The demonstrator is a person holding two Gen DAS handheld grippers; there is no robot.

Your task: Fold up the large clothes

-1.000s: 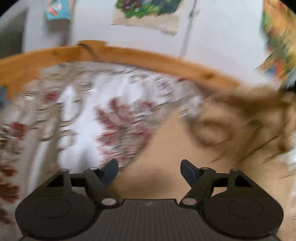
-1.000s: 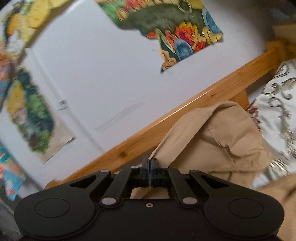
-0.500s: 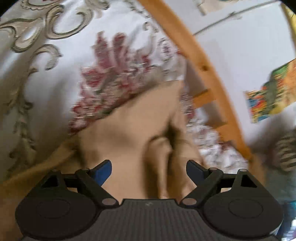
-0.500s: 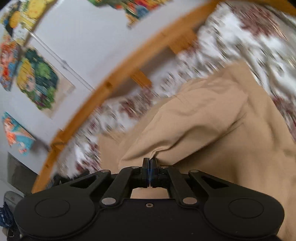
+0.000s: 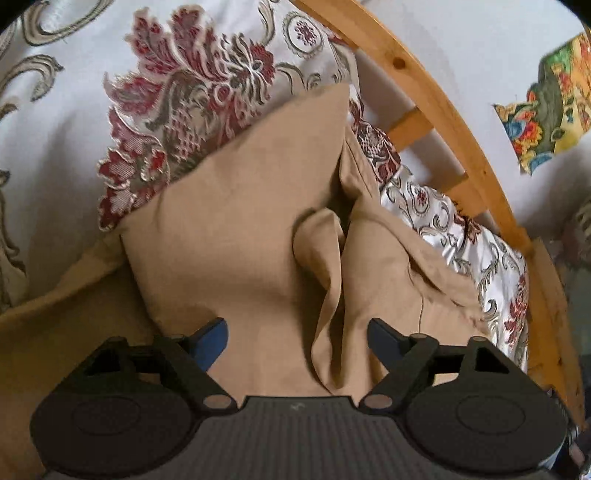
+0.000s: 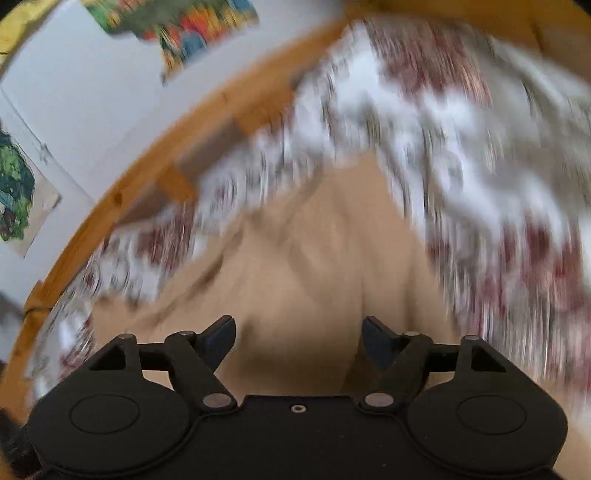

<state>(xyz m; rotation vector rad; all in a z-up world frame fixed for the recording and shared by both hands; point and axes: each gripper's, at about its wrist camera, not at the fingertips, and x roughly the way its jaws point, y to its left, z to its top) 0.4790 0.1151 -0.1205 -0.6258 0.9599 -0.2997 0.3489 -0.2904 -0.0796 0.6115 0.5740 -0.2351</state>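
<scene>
Left wrist view: sharp; the tan garment [image 5: 236, 229] lies on the bed's patterned bedspread [image 5: 184, 96], one flat folded panel on the left and a bunched ridge of cloth [image 5: 328, 295] standing up right of centre.
Right wrist view: blurred by motion; the same tan garment [image 6: 317, 251] is only a pale shape with the bedspread [image 6: 480, 155] smeared around it, and no folds can be read.
Left gripper [image 5: 297, 338]: fingers set wide and closing a little, over the cloth with the ridge between them; the pads do not press on it.
Right gripper [image 6: 298, 336]: fingers wide and opening, above the garment; nothing is pinched between them.
Change from earlier: a second ago the right fingers were clamped together with tan cloth at their tips; now they stand apart. The left view then showed mostly bedspread with the garment off to the right; now the garment fills the middle.
Surroundings: a wooden bed rail [image 5: 454, 122] curves beyond the garment, with a white wall [image 5: 480, 48] and a bright torn poster [image 5: 554, 99] behind it; the right view shows the rail [image 6: 147, 177] and posters [image 6: 177, 22].
</scene>
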